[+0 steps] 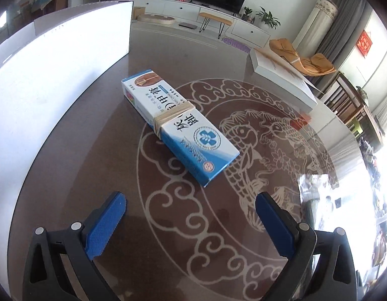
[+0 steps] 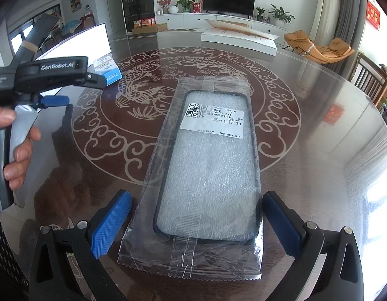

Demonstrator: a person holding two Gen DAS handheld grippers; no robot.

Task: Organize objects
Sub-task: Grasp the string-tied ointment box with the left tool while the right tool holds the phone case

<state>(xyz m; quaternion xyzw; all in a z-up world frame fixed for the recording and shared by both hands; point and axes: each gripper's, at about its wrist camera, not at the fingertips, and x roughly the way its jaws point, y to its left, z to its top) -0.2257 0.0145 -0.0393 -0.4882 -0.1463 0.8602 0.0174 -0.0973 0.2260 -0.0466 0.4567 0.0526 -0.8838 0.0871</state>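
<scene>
Straddling the bagged phone case (image 2: pixel 208 165), right gripper (image 2: pixel 197 223) gaping wide; left gripper (image 1: pixel 190 222) wide, box (image 1: pixel 178 128) at 12; closing next.

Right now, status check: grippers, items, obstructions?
Left gripper open, short of blue box. Right gripper open, straddling bagged phone case. Nothing in the way.

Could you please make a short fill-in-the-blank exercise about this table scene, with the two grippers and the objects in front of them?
1. The blue and white box is bound around its middle with ____ bands.
2. The phone case lies sealed inside a clear ____ bag.
3. The right gripper has its jaws ____, one on each side of the bag's near end.
4. The left gripper is open and holds ____.

Missing words: rubber; plastic; open; nothing
</scene>
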